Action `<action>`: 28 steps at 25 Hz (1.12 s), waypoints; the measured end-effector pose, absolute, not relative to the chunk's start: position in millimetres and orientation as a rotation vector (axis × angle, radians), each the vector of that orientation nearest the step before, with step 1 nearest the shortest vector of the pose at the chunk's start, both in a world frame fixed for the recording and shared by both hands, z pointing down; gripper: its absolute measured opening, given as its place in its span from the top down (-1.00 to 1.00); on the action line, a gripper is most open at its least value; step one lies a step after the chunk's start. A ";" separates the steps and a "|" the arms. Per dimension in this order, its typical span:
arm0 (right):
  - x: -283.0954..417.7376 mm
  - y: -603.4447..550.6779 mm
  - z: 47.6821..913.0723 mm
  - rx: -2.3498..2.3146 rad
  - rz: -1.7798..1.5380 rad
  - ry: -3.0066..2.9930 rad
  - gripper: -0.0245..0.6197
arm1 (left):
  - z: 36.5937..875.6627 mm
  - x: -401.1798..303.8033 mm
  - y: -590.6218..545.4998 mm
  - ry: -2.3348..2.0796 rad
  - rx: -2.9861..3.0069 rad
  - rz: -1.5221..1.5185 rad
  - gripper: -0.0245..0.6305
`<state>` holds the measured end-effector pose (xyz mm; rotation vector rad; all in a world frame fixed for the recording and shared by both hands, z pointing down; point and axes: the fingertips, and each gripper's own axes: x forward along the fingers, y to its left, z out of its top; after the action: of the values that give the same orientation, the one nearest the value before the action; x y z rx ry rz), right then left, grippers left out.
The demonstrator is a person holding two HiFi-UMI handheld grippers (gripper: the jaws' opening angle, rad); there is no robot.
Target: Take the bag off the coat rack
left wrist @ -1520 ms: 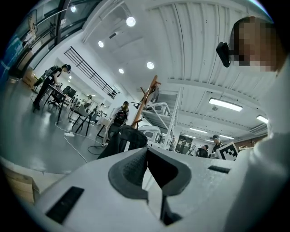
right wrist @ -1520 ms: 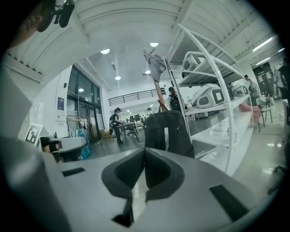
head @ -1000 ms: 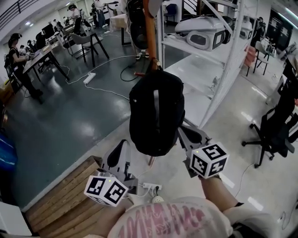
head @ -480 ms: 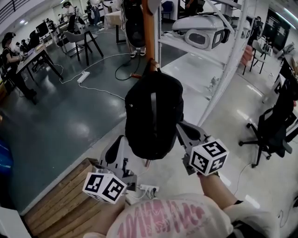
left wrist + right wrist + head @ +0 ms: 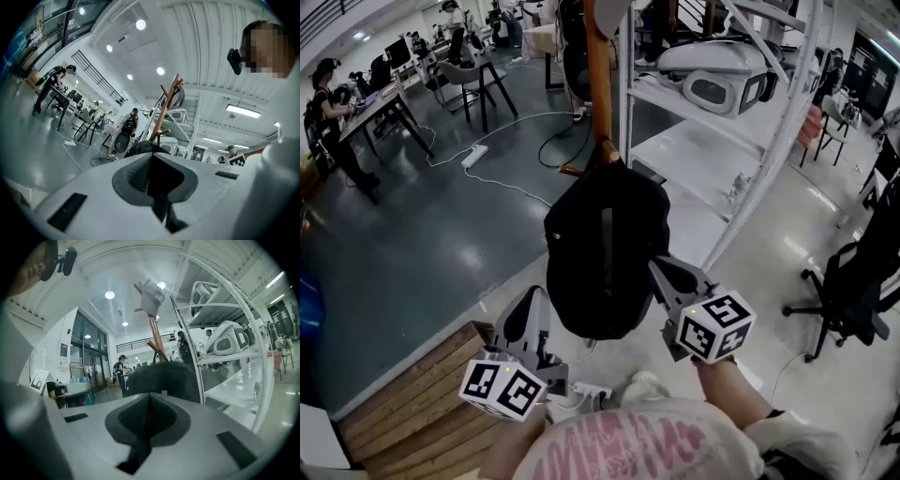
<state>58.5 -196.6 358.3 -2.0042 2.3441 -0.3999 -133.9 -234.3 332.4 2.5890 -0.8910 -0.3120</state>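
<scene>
1. Two hand-held grippers sit near the bottom of the head view, one on each side of a black bag [image 5: 605, 248].
2. Far left: people at desks [image 5: 380, 98] on a dark glossy floor. A white power strip [image 5: 475, 157] with its cable lies on that floor.
3. Near left: a wooden plank platform [image 5: 412, 398], just left of the left gripper's marker cube.
4. Left gripper [image 5: 532, 302]: it points at the bag's lower left side. Its own view shows the jaws pressed together with nothing between them [image 5: 151, 159]. The bag's dark top [image 5: 145, 147] shows just beyond the tips. Contact with the bag cannot be told.
5. Centre: the bag hangs on the coat rack [image 5: 599, 84], an orange-brown wooden pole. The bag's top loop sits up against the pole at a peg. The bag's body hangs free, clear of the floor.
6. Right gripper view: the bag [image 5: 161, 376] fills the space just past the tips, with the rack pole [image 5: 153, 336] rising behind it. A grey cap [image 5: 152, 296] sits on an upper peg.
7. Right gripper [image 5: 666, 274]: it is at the bag's lower right edge. Its jaws are fully together and empty [image 5: 149, 398]. Contact with the bag cannot be told.
8. Right of the rack: a white shelf unit [image 5: 787, 122] with a white and grey device [image 5: 722, 75] on an upper shelf.
9. Far right: a black office chair [image 5: 853, 281] on the pale floor.
</scene>
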 end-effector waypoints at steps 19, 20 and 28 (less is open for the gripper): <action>155.9 -297.8 310.7 -1.731 -0.316 2.504 0.90 | 320.5 -78.8 -274.5 -1.253 2.476 -0.387 0.92; 157.5 -300.7 311.1 -1.714 -0.320 2.512 0.90 | 321.1 -76.5 -275.9 -1.264 2.470 -0.392 0.92; 159.6 -312.4 302.8 -1.573 -0.260 2.556 0.82 | 321.0 -65.5 -279.5 -1.337 2.441 -0.414 0.92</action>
<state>159.6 -312.4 302.8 -1.5735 2.5564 -0.2597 -65.5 -279.5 321.0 2.4413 -1.3374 -0.4140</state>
